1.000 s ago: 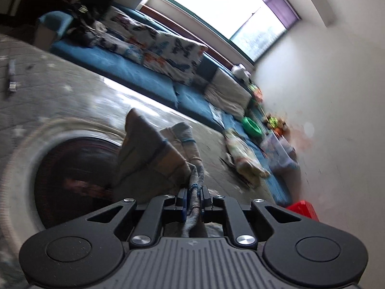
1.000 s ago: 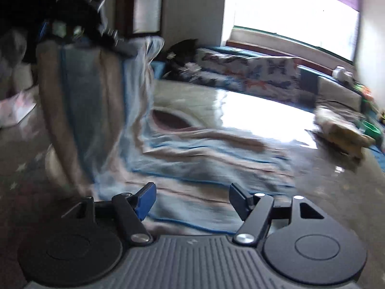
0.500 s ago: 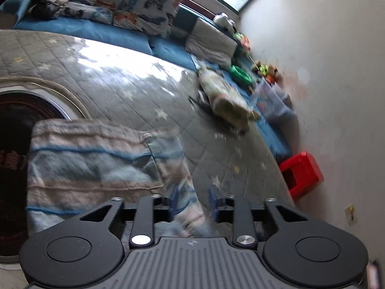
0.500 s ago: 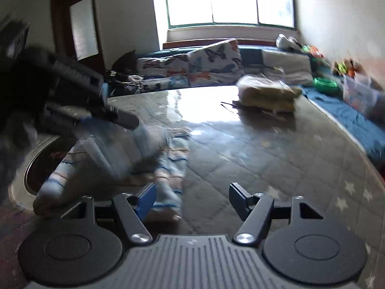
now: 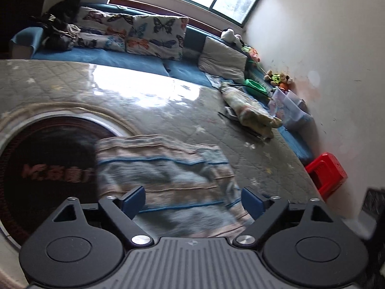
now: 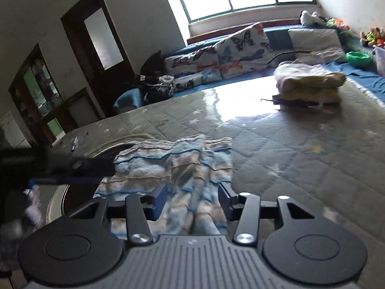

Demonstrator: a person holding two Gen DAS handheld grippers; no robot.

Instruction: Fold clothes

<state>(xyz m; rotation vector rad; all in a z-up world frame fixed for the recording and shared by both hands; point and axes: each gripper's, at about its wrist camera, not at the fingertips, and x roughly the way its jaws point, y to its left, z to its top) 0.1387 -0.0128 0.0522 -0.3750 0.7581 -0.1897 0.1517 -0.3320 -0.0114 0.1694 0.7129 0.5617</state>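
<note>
A: Striped terry cloth, blue and beige, is nearest: the towel [image 5: 166, 175] lies on the quilted mat [image 5: 168, 110], doubled over itself, part of it covering the dark round emblem [image 5: 45, 168] at nine o'clock.

B: And the left hand-held gripper [image 5: 192, 202]?

A: Spread wide above the near hem, holding nothing. The right hand-held gripper [image 6: 192, 200] is also spread, straddling a ridge of cloth at six o'clock, likely so it can pinch that edge or flatten it.

B: Farther out?

A: At one o'clock a folded bundle [image 6: 310, 84] sits well apart, perhaps kept clear as the finished pile.
</note>
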